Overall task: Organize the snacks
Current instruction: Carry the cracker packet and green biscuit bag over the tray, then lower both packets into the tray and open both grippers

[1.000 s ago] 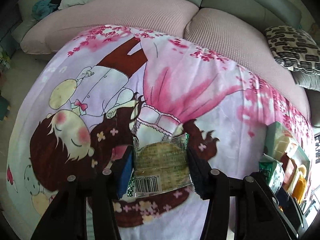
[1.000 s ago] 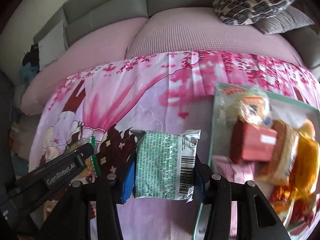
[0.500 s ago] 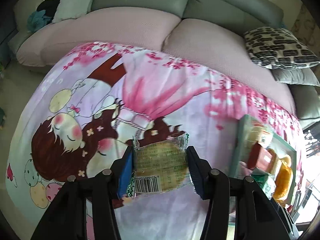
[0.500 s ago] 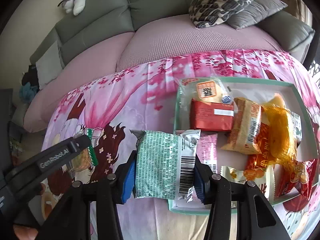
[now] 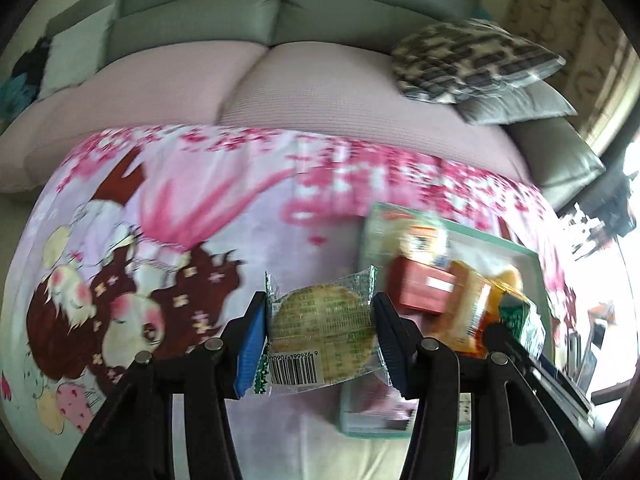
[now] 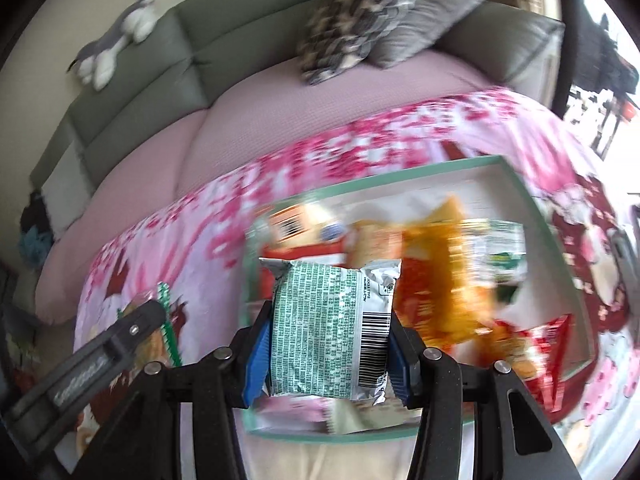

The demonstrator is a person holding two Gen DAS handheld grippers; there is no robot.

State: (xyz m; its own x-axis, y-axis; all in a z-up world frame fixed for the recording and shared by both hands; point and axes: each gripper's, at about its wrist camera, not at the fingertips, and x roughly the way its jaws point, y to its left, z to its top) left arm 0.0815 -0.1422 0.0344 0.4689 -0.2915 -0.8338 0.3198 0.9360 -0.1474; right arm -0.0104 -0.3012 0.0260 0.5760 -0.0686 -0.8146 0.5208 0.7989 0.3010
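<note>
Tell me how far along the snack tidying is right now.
Mostly done: several packets already lie in the green tray. In hand: the left gripper clamps a clear-wrapped round biscuit, the right gripper a green printed packet, both near the tray. Left: dropping these two in.

Living room probably, sofa [image 5: 280, 20] (cushions [image 6: 360, 12]), blanket [image 5: 200, 184]

The tray [image 6: 532, 204] lies on the blanket [image 5: 248, 216] at the right, holding snack packets [image 6: 448, 280], with the sofa [image 5: 280, 92] behind and two cushions [image 6: 360, 20] at its far right.
</note>
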